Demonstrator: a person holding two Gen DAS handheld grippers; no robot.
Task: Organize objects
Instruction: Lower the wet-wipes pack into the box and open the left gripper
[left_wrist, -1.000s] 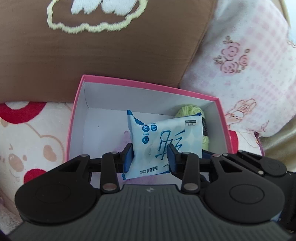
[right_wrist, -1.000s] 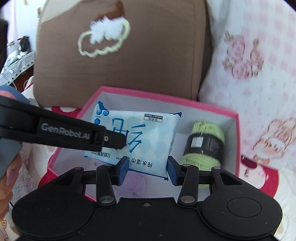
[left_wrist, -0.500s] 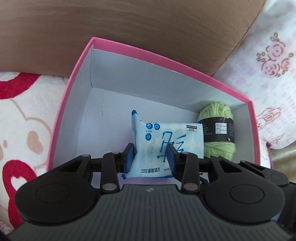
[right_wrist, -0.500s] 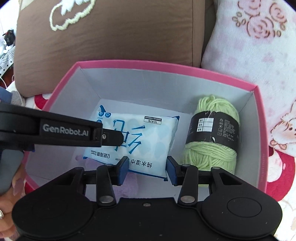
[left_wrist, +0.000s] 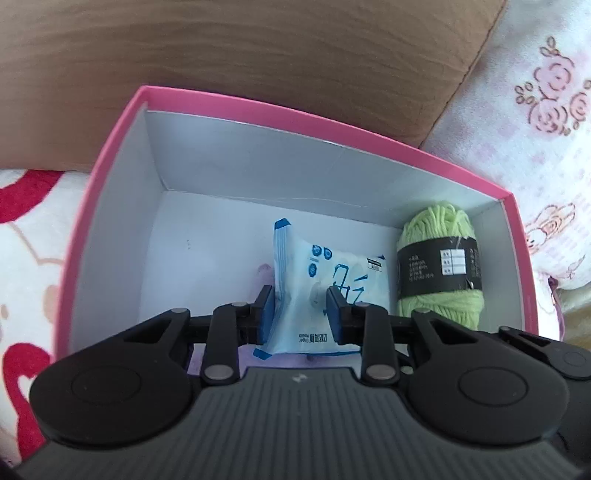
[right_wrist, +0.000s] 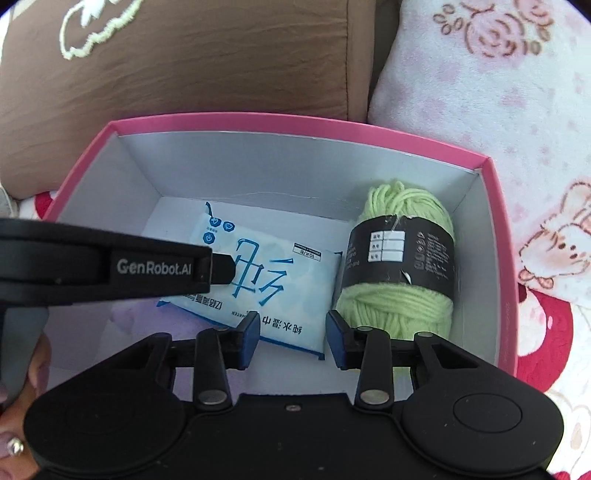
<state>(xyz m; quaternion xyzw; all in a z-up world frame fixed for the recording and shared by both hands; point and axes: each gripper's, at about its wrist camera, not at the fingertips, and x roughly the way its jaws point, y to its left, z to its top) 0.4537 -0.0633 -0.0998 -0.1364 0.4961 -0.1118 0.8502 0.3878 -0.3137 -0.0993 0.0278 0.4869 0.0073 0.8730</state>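
The blue wipes pack sits inside the pink box, just beside a green yarn ball. The left gripper has just been closing and pinches the pack's end. The right gripper, also closing, stands slightly spread around the pack's near edge, pads apart from it. Brown cushion behind.

Bedding and cushions around the edges

A brown cushion fills the top of both views, with a fluffy white-and-yellow stitched cloud at the upper left of the right-wrist frame. A pale pink pillow printed with roses sits at the upper right, touching the cushion. A white blanket with red hearts and bear faces shows at the left edge.
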